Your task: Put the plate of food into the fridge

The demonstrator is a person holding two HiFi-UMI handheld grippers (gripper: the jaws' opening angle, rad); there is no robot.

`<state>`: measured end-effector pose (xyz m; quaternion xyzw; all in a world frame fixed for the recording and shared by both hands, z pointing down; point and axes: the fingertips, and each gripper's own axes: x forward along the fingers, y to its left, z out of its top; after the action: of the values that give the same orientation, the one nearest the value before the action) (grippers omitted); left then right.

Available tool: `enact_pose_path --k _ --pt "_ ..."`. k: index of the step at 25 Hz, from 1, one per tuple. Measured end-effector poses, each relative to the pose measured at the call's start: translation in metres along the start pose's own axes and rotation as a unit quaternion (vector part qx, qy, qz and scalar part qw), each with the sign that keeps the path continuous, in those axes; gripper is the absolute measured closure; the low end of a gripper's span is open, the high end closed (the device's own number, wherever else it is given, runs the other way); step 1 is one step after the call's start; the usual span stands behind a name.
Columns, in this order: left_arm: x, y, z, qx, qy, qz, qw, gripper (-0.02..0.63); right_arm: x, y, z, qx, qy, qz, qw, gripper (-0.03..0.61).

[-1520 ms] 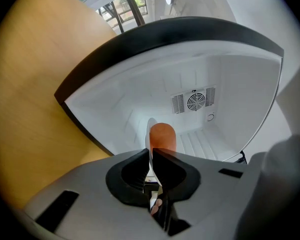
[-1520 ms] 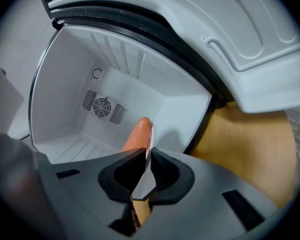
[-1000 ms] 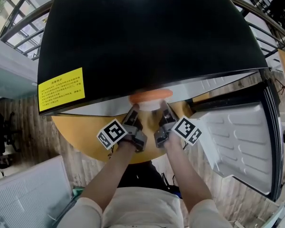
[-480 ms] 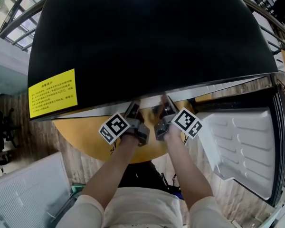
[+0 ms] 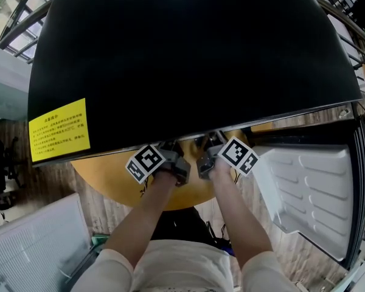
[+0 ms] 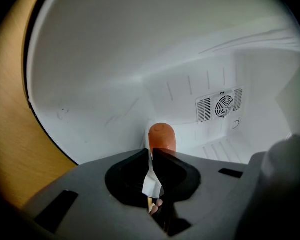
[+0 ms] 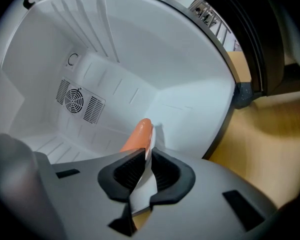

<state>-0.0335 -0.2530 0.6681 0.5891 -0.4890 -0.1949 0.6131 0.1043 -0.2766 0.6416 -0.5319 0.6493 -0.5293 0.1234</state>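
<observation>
The plate (image 6: 151, 182) is a thin white rim held from both sides. My left gripper (image 6: 151, 156) is shut on its edge, and my right gripper (image 7: 146, 156) is shut on the opposite edge (image 7: 142, 189). An orange sausage-like piece of food (image 6: 162, 136) lies on the plate beyond the jaws and also shows in the right gripper view (image 7: 137, 136). Plate and food sit inside the white fridge cavity (image 6: 115, 74). In the head view the left gripper (image 5: 170, 148) and right gripper (image 5: 210, 145) reach under the black fridge top (image 5: 188, 59), which hides the plate.
The fridge door (image 5: 310, 187) stands open at the right, its white inner liner showing. A fan vent (image 6: 220, 104) sits on the back wall. The fridge rests on a round wooden table (image 5: 109, 175). A yellow label (image 5: 58, 129) is on the fridge top.
Both grippers have moved forward with the plate into the fridge. The orange food, visible in the head view a second ago, is now hidden under the fridge top.
</observation>
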Motion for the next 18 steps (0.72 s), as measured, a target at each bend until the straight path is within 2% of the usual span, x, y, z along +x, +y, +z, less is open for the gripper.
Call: enact_pose_path --k 4,9,18 --pt "0.002 -0.024 0.000 -0.002 -0.002 -0.016 0.9999 0.575 0.002 -0.003 -0.001 0.001 0.001 -0.003 1.000 0.526" --pt "0.003 -0.024 0.000 0.001 0.001 0.004 1.0000 0.575 0.005 -0.002 0.000 -0.013 0.003 -0.008 1.000 0.526" --pt "0.004 -0.025 -0.001 0.011 0.006 0.016 0.9998 0.571 0.005 -0.001 0.001 -0.080 0.000 -0.050 0.996 0.511"
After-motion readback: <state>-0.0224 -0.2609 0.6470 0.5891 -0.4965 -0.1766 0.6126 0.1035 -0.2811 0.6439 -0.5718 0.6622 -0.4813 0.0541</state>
